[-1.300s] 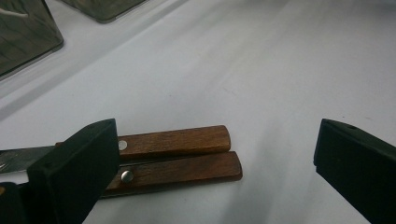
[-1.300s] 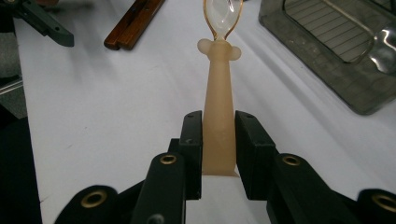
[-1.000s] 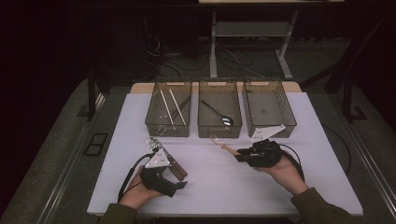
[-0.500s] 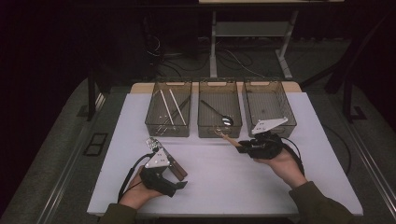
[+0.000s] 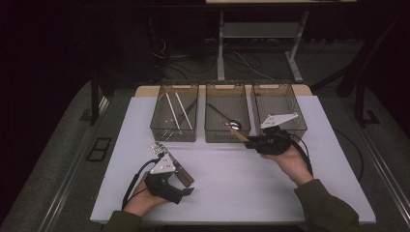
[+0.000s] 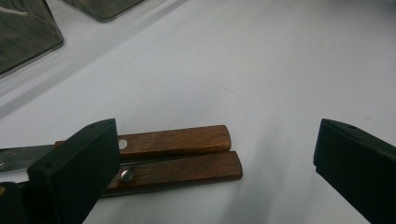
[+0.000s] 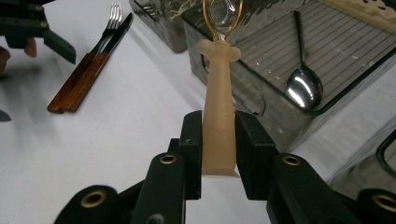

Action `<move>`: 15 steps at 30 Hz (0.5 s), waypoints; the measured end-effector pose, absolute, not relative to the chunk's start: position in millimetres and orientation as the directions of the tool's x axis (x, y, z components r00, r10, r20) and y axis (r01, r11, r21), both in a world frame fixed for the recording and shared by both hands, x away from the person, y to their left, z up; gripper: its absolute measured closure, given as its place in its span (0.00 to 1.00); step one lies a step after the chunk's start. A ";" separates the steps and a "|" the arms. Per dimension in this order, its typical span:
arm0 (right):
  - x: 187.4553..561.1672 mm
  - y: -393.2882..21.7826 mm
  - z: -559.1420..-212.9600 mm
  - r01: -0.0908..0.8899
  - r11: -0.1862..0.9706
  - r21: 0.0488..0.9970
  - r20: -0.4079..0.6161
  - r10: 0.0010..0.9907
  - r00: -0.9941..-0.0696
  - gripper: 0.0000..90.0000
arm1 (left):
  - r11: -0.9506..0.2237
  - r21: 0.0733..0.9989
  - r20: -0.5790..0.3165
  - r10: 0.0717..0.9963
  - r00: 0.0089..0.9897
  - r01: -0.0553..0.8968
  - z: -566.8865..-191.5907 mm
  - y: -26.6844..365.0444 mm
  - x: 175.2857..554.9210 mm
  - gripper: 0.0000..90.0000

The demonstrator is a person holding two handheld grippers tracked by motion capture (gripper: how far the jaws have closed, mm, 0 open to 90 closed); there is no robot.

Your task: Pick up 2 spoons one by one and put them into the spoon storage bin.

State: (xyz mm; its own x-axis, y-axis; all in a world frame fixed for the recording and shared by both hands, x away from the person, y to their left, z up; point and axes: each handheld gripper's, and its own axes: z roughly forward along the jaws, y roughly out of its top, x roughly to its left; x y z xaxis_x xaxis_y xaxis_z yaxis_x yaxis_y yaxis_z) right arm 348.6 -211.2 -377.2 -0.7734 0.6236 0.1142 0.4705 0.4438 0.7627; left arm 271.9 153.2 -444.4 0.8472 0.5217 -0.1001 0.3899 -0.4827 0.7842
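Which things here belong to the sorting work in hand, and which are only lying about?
In the work: right gripper, shut on the pale-handled utensil; middle bin close in front of it, holding a spoon.

Lying about: fork and knife on the table; left bin; right bin.

Dim room, grey floor (image 5: 58,145)
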 end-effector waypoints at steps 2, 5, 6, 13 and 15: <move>352.4 -209.8 -375.8 0.473 0.442 0.762 0.108 0.633 -0.767 0.82 | -0.482 0.785 -0.100 0.521 0.847 0.389 -444.3 153.4 271.9 0.00; 359.0 -208.8 -373.5 0.475 0.433 0.766 0.111 0.639 -0.761 0.82 | -0.481 0.785 -0.101 0.521 0.847 0.390 -444.4 153.3 272.0 0.00; 361.2 -208.2 -372.4 0.477 0.431 0.765 0.111 0.642 -0.758 0.82 | -0.481 0.785 -0.102 0.521 0.848 0.390 -444.4 153.3 272.0 0.00; 378.5 -202.6 -363.3 0.485 0.426 0.763 0.107 0.657 -0.746 0.82 | -0.481 0.786 -0.101 0.520 0.848 0.389 -444.1 153.2 271.7 0.00; 384.3 -199.8 -360.8 0.489 0.425 0.761 0.106 0.663 -0.741 0.82 | -0.481 0.786 -0.102 0.520 0.848 0.389 -444.1 153.2 271.6 0.00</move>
State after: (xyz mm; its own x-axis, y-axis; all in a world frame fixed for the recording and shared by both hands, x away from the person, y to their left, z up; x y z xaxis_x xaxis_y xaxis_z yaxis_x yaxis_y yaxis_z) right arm 384.3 -199.8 -360.8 -0.7410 0.6630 0.1063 0.4895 0.4251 0.7614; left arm 271.6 153.2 -444.1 0.8483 0.5197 -0.1016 0.3886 -0.4805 0.7862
